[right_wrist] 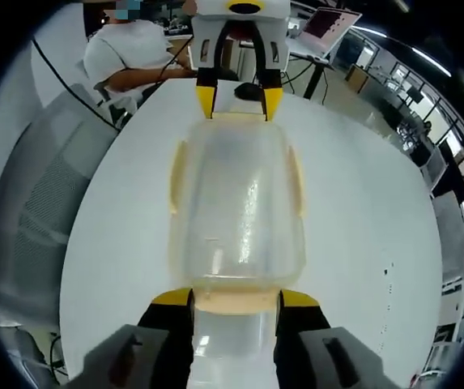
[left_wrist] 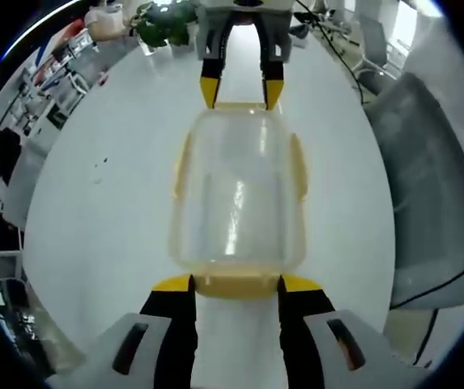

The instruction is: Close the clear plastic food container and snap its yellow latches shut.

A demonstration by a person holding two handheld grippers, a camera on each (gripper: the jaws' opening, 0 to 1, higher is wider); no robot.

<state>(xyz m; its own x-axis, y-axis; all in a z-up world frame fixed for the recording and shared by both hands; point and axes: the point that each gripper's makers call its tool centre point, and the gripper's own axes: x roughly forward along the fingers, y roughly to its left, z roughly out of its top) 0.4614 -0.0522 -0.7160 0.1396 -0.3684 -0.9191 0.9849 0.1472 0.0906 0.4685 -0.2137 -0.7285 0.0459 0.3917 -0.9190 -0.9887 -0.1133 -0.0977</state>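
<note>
Container (left_wrist: 238,194) is flanked on the table (left_wrist: 102,211) by both grippers, left (left_wrist: 236,284) and right (right_wrist: 236,298), jaws parted astride its end latches.

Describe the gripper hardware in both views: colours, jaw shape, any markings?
Both match. The left gripper has black jaws capped with yellow tips, on a light grey body with two dark oval slots. The right gripper looks the same: black jaws, yellow tips, grey body. No cables or lettering are visible on either.
</note>
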